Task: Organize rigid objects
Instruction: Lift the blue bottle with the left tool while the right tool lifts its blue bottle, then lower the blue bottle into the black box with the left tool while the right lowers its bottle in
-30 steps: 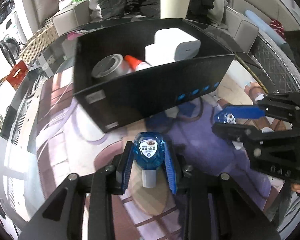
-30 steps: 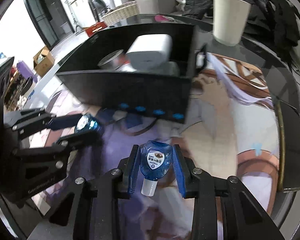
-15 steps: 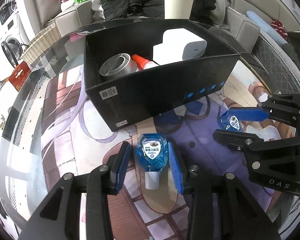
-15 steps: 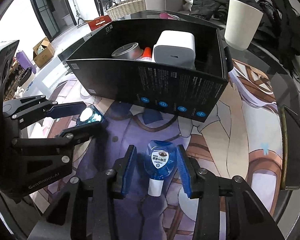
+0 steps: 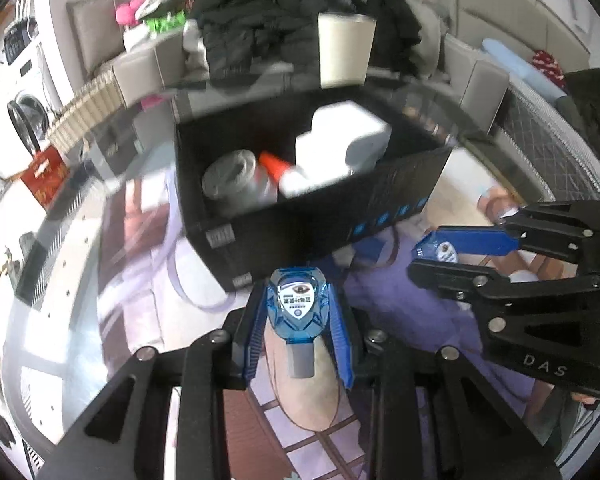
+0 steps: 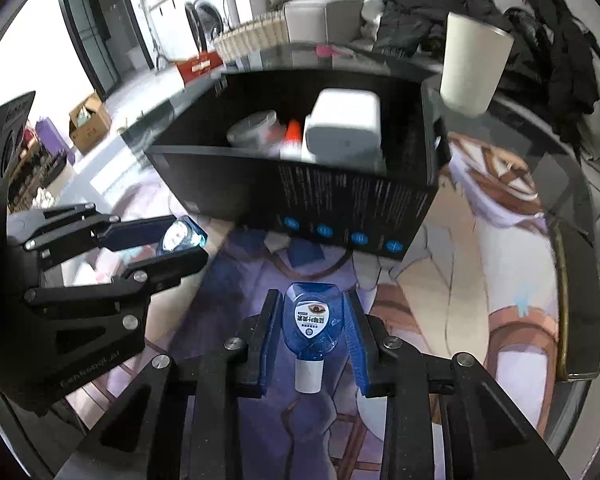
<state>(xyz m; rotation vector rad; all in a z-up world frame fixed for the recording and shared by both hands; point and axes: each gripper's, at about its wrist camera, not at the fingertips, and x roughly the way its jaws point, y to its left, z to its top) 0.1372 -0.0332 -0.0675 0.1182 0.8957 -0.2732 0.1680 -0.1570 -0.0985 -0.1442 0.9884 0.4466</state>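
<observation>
So I've got two blue bottles, one per gripper. My left gripper [image 5: 298, 312] is clamped on the first blue bottle [image 5: 297, 307], my right gripper [image 6: 311, 326] on the second blue bottle [image 6: 312, 324], both in front of the black box [image 5: 300, 232]. The bottle labels show an eye logo; the text is too small to read. "DAS" is printed on the right gripper's body. The box holds three blurry things.

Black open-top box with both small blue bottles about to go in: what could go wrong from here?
1. The black open-top box already holds a white cuboid device, a grey round tin and an orange-capped tube; little free floor shows, so a dropped bottle may land on them.
2. Each hand-held gripper, left and right, pinches its small blue bottle only by its sides; it could slip.
</observation>
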